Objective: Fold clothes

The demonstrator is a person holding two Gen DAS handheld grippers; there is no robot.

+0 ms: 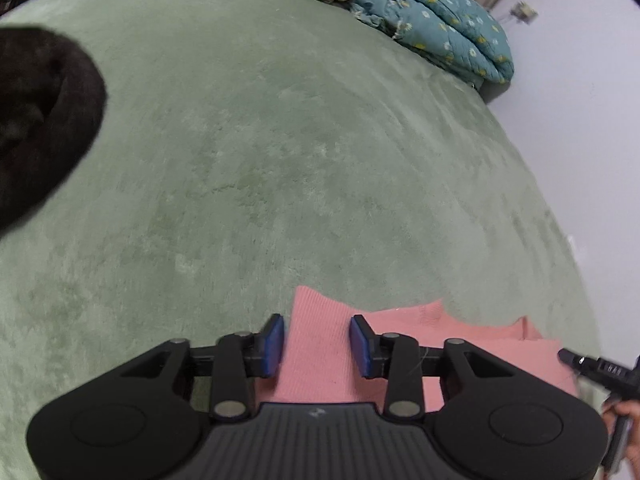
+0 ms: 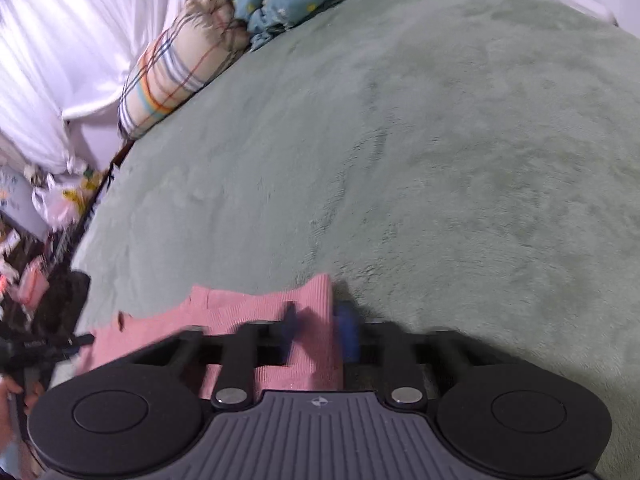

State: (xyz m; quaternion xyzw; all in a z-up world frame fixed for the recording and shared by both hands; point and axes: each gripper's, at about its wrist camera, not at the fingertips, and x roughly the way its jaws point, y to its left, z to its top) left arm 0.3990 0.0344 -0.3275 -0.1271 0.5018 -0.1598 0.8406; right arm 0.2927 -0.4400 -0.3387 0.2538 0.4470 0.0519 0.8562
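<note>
Pink ribbed knit garment [image 1: 420, 328] stretched sideways between both claws. Left gripper [image 1: 318, 346] parted astride its edge, unclamped. Right gripper [image 2: 318, 334] astride too, hold blurred, unclear.

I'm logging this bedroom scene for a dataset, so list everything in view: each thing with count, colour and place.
pink garment: one, pink ribbed knit, near edge of bed, between both grippers' jaws
bed cover: one, sage green plush, whole bed
quilt: one, teal floral, far end
plaid bedding: one, cream, striped, beside quilt
dark garment: one, black, bed's side
curtain: white, beyond the bed
left gripper: black, blue pads
right gripper: black, blurred
</note>
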